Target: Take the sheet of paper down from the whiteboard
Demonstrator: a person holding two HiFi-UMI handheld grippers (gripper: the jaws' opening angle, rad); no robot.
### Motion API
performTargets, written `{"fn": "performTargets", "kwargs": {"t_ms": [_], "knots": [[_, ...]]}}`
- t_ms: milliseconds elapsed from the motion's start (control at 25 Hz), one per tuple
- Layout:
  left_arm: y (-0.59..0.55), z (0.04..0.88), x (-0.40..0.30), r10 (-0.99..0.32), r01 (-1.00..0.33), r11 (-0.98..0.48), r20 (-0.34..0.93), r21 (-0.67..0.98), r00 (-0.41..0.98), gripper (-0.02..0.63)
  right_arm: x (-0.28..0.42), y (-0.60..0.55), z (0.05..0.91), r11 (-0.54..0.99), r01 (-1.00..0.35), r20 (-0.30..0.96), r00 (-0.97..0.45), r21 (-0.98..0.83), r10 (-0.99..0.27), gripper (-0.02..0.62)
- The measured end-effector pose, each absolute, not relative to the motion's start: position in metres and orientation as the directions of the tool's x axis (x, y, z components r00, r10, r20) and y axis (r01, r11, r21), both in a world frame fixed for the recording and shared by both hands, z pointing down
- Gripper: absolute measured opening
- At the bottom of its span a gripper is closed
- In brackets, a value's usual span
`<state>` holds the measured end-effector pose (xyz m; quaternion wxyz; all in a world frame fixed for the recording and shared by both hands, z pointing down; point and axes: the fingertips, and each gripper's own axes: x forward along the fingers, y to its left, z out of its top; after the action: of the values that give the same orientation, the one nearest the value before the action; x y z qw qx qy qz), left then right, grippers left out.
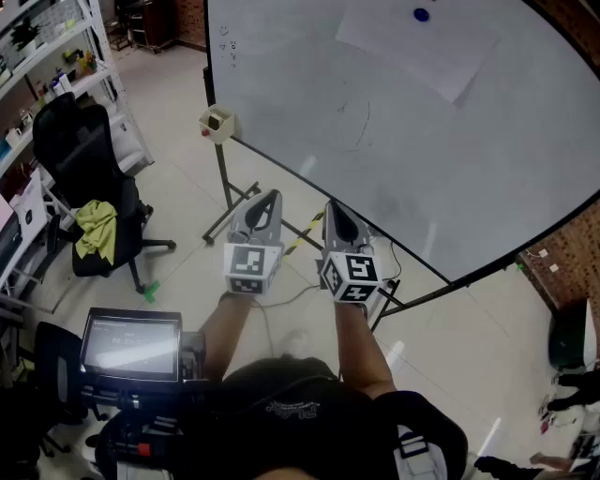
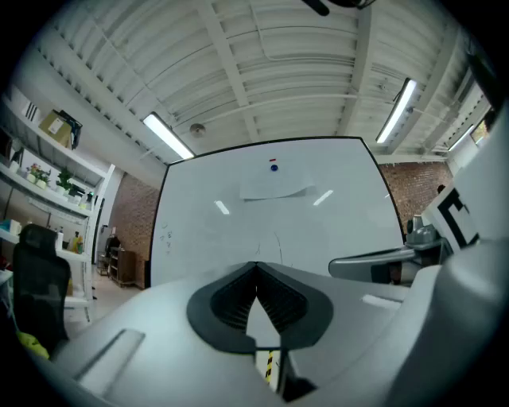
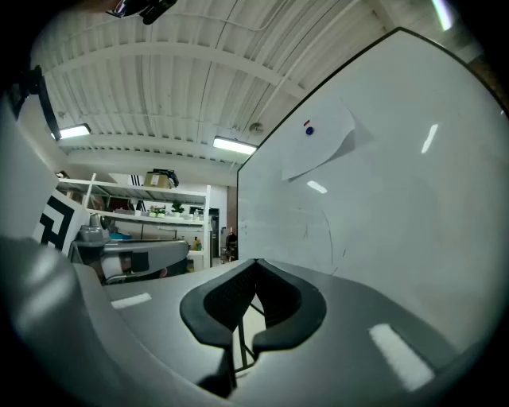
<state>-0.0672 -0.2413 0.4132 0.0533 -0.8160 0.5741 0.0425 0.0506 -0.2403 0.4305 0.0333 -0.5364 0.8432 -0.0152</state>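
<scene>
Head view: the left gripper (image 1: 271, 197) and right gripper (image 1: 334, 208) are both closed and empty, well short of the whiteboard (image 1: 469, 178). The paper (image 1: 417, 45) hangs at one o'clock under a magnet (image 1: 421, 14).

Left gripper view: the jaws are together, with the paper (image 2: 270, 189) at twelve.

Right gripper view: the jaws are together, with the paper (image 3: 318, 153) at one. It would be best to open a gripper before reaching, then pinch a loose lower corner.

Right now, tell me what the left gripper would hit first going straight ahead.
Probably the whiteboard, on bare surface below the paper. The left gripper aims at it with nothing visible in between, though how far off the board stands is unclear.
</scene>
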Motion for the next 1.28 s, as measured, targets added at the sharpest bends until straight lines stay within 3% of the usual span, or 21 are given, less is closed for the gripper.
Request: {"fn": "performTargets", "kwargs": {"t_ms": [320, 760, 1080, 1200, 1280], "knots": [[-0.316, 0.35, 0.001, -0.877, -0.907, -0.394, -0.237, -0.146, 0.419, 0.002, 0.118, -0.308, 0.386, 0.381, -0.924, -0.126, -0.375, -0.032, -0.919, 0.013], [-0.401, 0.265, 0.038, -0.805, -0.885, -0.455, -0.38, -0.097, 0.456, 0.002, 0.161, -0.371, 0.324, 0.336, -0.94, -0.239, -0.312, -0.066, -0.92, 0.014], [-0.429, 0.179, 0.076, -0.654, -0.811, -0.518, -0.487, -0.271, 0.58, 0.003, 0.186, -0.391, 0.281, 0.246, -0.964, -0.318, -0.203, -0.099, -0.926, 0.014], [-0.449, 0.165, 0.093, -0.619, -0.779, -0.535, -0.476, -0.326, 0.625, 0.013, 0.197, -0.403, 0.273, 0.223, -0.965, -0.344, -0.164, -0.141, -0.925, 0.047], [-0.469, 0.162, 0.099, -0.604, -0.765, -0.546, -0.472, -0.342, 0.642, 0.064, 0.2, -0.416, 0.274, 0.217, -0.964, -0.354, -0.15, -0.156, -0.923, 0.083]]}}
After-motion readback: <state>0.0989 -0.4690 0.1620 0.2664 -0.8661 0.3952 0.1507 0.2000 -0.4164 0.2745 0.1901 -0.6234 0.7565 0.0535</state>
